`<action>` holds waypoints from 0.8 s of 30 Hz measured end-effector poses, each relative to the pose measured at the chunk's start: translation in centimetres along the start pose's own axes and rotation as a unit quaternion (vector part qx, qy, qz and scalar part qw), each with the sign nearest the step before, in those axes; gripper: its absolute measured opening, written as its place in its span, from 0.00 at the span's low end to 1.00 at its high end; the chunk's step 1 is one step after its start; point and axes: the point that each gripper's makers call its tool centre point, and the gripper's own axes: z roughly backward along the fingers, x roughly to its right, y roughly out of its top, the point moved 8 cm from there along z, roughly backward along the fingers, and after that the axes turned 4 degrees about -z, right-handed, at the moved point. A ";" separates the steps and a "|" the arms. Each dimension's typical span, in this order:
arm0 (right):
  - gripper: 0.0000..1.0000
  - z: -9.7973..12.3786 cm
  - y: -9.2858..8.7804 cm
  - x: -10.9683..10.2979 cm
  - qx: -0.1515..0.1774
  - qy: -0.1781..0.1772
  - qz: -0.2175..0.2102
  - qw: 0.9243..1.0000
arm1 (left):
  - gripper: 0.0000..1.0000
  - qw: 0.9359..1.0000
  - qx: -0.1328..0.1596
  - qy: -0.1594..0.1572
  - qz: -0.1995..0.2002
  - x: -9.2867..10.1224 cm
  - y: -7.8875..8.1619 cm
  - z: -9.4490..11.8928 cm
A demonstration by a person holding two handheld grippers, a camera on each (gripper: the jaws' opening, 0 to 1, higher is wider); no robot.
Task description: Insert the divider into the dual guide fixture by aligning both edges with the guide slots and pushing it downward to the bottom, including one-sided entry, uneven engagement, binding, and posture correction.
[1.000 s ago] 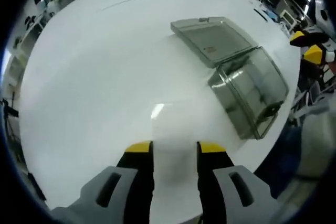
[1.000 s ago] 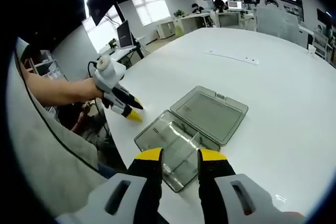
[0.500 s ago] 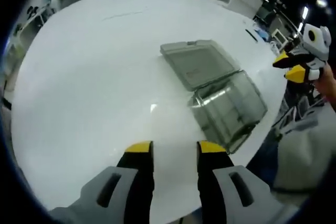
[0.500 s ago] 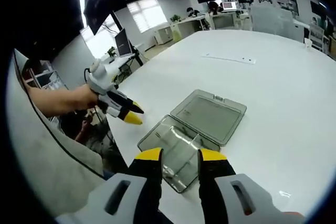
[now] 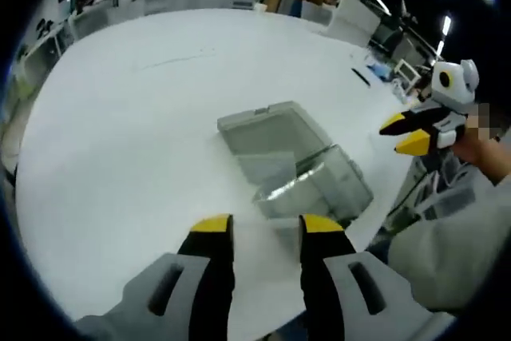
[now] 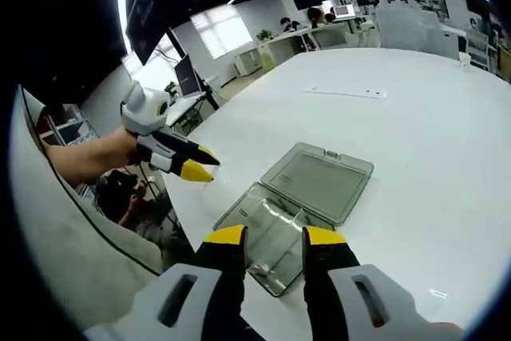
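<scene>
Both grippers hover, jaws narrowly parted and empty, above the smoky clear plastic hinged case.
Advice: locate the divider first; none is identifiable near the white counter's edge.

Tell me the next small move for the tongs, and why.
Probably lower the right tongs toward the open clear box on the white table. Both tongs hold nothing; the left tongs hover beside the box, whose lid lies flat. I cannot make out the divider.

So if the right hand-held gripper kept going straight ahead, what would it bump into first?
Probably the open clear plastic box lying on the white table, just beyond the right hand-held gripper, though depth is hard to judge.
</scene>
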 end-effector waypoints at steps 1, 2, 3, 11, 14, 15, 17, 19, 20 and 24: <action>0.24 0.1 0.1 0.1 0.004 0.001 -0.002 1.000 | 0.28 1.000 0.006 -0.004 0.000 0.2 0.3 0.2; 0.24 0.2 0.3 0.1 0.007 0.004 -0.005 1.000 | 0.28 1.000 0.011 -0.008 0.000 0.3 0.5 0.2; 0.24 0.3 0.4 0.1 0.010 0.006 -0.007 1.000 | 0.28 1.000 0.016 -0.012 0.001 0.5 0.8 0.4; 0.27 1.1 1.5 0.0 0.036 0.029 -0.018 0.999 | 0.28 0.998 0.045 -0.043 0.000 2.2 2.6 1.1; 0.27 1.4 2.0 -0.1 0.046 0.039 -0.021 0.998 | 0.28 0.997 0.058 -0.058 0.005 2.8 3.2 1.4; 0.28 1.5 2.1 -0.2 0.048 0.042 -0.021 0.998 | 0.28 0.996 0.061 -0.060 0.004 2.9 3.4 1.5; 0.28 1.7 2.3 -0.3 0.052 0.050 -0.023 0.997 | 0.28 0.996 0.065 -0.066 -0.003 3.4 3.7 1.7; 0.28 1.8 2.6 -0.4 0.060 0.060 -0.028 0.996 | 0.28 0.995 0.071 -0.075 -0.004 3.8 4.1 1.8; 0.28 1.9 2.8 -0.5 0.064 0.064 -0.029 0.995 | 0.28 0.994 0.074 -0.079 -0.006 4.1 4.3 1.9; 0.29 2.1 3.2 -0.9 0.077 0.076 -0.031 0.994 | 0.28 0.993 0.078 -0.084 -0.019 4.8 4.6 2.1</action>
